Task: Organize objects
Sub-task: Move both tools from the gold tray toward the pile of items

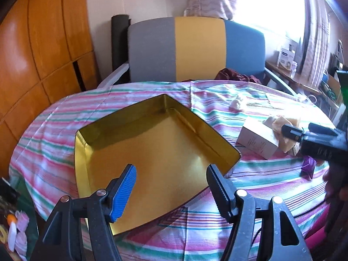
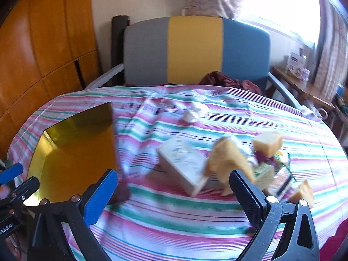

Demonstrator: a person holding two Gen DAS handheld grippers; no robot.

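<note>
An empty gold tin tray [image 1: 152, 143] lies on the striped cloth, and my left gripper [image 1: 171, 184] hovers open over its near part with nothing between the fingers. In the right wrist view the same tray [image 2: 71, 150] sits at the left. My right gripper [image 2: 174, 193] stands wide open above the cloth, just short of a white carton [image 2: 184, 165] lying flat. Beside the carton are yellow sponge-like blocks [image 2: 226, 158], another block [image 2: 268, 144] farther right, and small wrapped items [image 2: 269, 169]. The right view is blurred.
A small white crumpled piece [image 2: 194, 112] lies farther back on the table [image 2: 195, 217]. A purple item [image 1: 308, 166] sits near the table's right edge. A grey, yellow and blue chair [image 1: 195, 50] stands behind; a wooden cabinet [image 1: 32, 54] is at the left.
</note>
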